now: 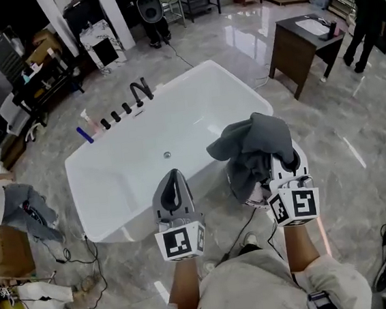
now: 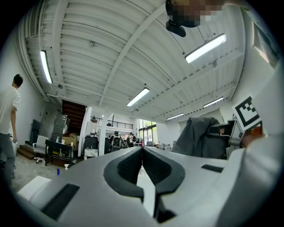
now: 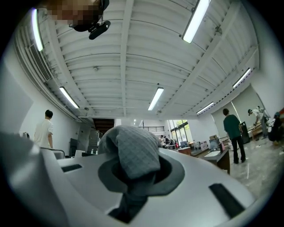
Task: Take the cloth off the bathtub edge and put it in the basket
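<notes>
1. The grey waffle-weave cloth is off the white freestanding bathtub. It sits bunched at centre right of the head view, raised above the tub's near corner.
2. The right claw is clamped on a fold of that cloth. Its own view shows fabric filling the gap between the jaws and mounding up over them.
3. The left claw is closed with nothing in it, held at lower centre of the head view beside the right one.
4. No view shows the basket, so I judge the step in hand to be carrying the cloth to it.
5. Risk: only a fold seems pinched, and most of the cloth is loose. A quick swing could work it free and drop it into the tub or onto the grey marble floor.
6. Risk: the mound hides the middle of the right gripper view, which could make lining up over the basket harder to judge.
7. Risk: black cables trail across the floor at lower left, so a foot could catch on one while walking.
</notes>
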The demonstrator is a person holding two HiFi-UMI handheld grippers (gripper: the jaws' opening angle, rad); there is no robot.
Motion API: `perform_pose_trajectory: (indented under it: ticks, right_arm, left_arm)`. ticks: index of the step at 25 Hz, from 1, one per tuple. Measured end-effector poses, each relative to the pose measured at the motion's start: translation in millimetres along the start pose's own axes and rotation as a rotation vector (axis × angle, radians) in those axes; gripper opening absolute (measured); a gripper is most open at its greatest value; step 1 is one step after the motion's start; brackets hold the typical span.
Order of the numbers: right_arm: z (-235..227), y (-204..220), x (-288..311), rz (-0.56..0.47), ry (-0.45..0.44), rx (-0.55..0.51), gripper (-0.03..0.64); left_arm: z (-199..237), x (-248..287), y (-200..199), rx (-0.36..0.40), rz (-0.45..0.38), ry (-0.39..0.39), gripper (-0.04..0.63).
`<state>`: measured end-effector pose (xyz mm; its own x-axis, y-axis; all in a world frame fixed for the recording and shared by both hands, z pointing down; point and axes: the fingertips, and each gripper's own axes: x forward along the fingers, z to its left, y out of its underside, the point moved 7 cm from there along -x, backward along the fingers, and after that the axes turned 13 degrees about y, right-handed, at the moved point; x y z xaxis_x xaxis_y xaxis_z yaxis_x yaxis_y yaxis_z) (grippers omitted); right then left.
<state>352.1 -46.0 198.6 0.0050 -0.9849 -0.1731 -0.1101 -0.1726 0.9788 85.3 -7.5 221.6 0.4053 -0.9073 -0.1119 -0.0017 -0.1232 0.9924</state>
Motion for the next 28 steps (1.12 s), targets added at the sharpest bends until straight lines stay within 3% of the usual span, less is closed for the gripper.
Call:
perform_pose_trajectory:
  ticks: [10,17,28]
  right_arm:
    - [-125.8,11.2,12.1,0.031,0.108,0.007,0.031]
    - [-183.1,26.5,21.3,0.072,0.135,0.034,0.031]
    - [-188.7,69.1,51.5,0.173,0.136,0.064,0.031]
  left_arm:
    - [-94.1,92.1,21.0,-0.018,0.026,0.118,0.005]
    - [-135.4,125.9,32.7,-0.014,0.058,0.135,0.005]
    - [-121.1,143.5,63.6,-0.034,0.125,0.108,0.005]
